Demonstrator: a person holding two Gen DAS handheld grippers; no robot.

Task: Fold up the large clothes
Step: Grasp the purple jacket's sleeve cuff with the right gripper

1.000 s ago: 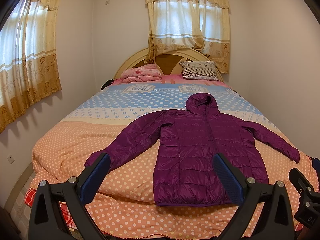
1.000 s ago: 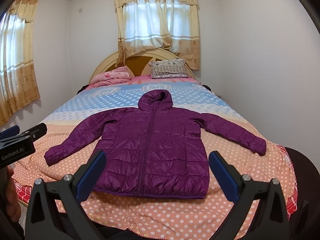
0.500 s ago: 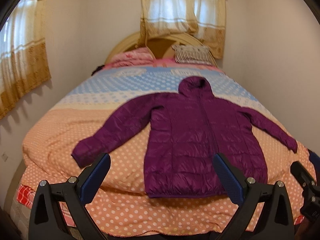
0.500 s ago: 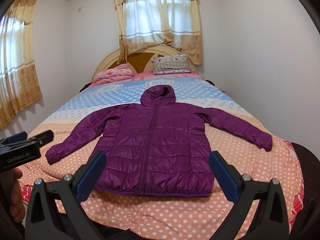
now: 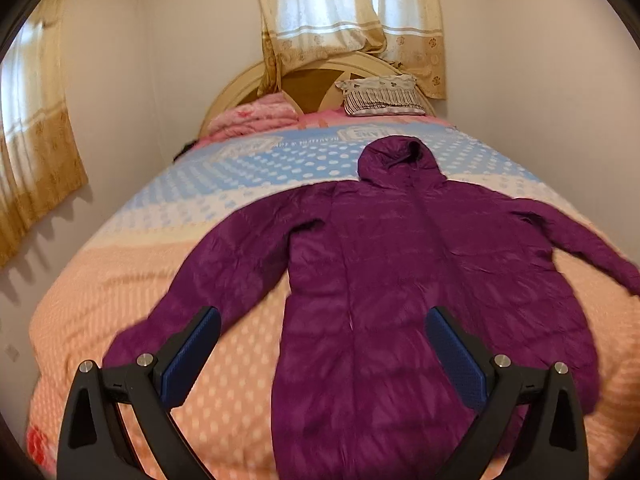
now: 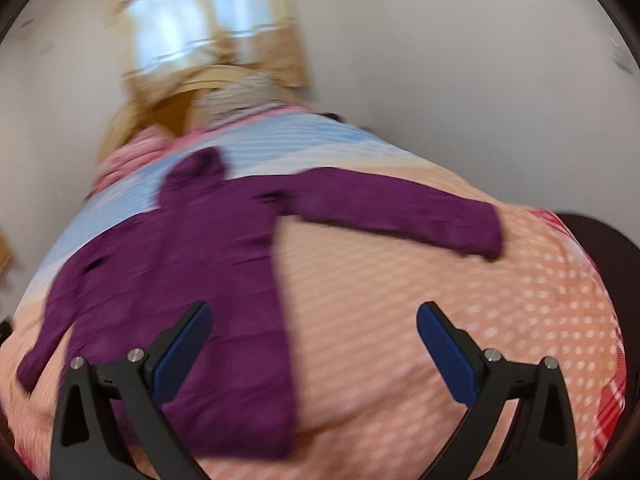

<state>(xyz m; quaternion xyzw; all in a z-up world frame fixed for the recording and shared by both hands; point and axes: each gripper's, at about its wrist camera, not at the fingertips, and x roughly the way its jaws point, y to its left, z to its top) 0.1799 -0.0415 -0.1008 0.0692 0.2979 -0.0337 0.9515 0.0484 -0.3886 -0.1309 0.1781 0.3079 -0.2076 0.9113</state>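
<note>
jacket (image 5: 420, 280): purple, hooded, puffy; lies flat on the bed, front up, both sleeves spread out to the sides, hood toward the headboard
bed (image 5: 120, 288): cover with white dots, orange at the near end, blue farther up
left gripper (image 5: 322, 354): jaws spread wide, nothing between them; hangs above the near end of the bed, over the jacket's lower half and one sleeve
right gripper (image 6: 314, 350): jaws spread wide, empty; over the jacket's side edge and the bare orange cover below the other sleeve
right view: heavily blurred
pillow (image 5: 382, 96): striped, against the headboard
blanket (image 5: 256, 118): pink, folded, beside the pillow
curtains (image 5: 352, 12): beige, over the window behind the bed
</note>
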